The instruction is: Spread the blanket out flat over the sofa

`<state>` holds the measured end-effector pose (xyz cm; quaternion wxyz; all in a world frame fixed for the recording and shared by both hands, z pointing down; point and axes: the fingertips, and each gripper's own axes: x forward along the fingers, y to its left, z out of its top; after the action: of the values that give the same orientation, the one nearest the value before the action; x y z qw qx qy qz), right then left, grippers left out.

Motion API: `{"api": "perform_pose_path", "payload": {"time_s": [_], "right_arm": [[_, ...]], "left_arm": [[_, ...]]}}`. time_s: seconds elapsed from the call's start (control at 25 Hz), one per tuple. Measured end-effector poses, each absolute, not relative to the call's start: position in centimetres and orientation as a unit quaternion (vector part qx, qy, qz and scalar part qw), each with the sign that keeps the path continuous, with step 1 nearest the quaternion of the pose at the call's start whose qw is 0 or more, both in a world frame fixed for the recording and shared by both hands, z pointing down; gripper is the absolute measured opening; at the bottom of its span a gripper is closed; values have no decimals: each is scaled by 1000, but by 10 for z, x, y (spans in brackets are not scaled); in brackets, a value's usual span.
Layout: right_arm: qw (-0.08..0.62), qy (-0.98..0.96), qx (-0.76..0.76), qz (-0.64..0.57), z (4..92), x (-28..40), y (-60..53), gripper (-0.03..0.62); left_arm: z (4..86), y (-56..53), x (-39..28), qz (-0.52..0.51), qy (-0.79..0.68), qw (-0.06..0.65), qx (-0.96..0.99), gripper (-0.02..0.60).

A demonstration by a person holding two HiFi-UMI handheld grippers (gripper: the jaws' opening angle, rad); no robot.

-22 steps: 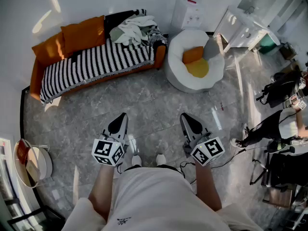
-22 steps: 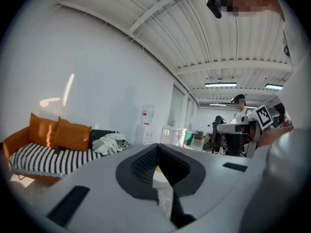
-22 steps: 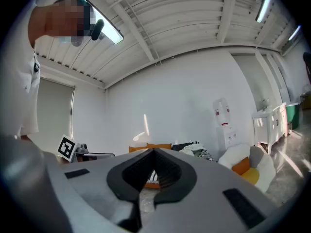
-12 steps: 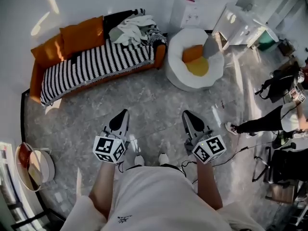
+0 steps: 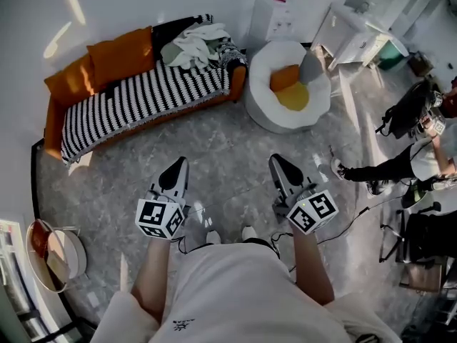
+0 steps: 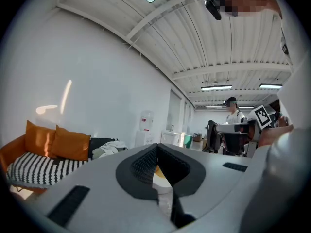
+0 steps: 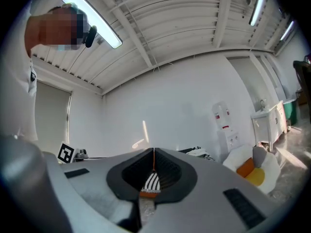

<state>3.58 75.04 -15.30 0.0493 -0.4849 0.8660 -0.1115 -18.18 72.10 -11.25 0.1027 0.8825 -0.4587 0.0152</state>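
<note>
Both pairs of tongs are held level and clenched on nothing, the left tongs point(image 5: 176, 171) and the right tongs point(image 5: 280, 166) side by side above the grey floor point(image 5: 228, 138). The blanket point(image 5: 193, 43), judged to be the pale crumpled heap, is seen well ahead of the tongs, nearer the left pair's line, bunched at the near end of the sofa point(image 5: 51, 120) beside the orange cushions point(image 5: 121, 52). A striped cover point(image 5: 128, 95) is already laid along the seat. No cloth is touched yet. The approach is judged the step in hand. The sofa should be met squarely, the tongs released only beside the heap, and two separate corners sought rather than the bundle's middle.
</note>
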Motion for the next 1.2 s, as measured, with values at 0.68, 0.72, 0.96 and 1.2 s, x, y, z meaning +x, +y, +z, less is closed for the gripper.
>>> {"api": "perform_pose_path", "payload": {"time_s": [0.68,0.72,0.96,1.2], "right_arm": [[24,870,-479,-115,-154,-13,750,26],[21,871,-478,-115,-153,-14,749,26],[29,875,-468,-124,-145,-14,737,26],[29,878,-458,-137,-131,-8,706,26]], "left_arm": [[-116,726,-235,-16,-469,110,876,18],[-115,725,-236,-16,-470,111,875,18],[-100,718,-235,-9,-475,124,871,18],[-99,695,-225,-10,-477,127,870,18]]}}
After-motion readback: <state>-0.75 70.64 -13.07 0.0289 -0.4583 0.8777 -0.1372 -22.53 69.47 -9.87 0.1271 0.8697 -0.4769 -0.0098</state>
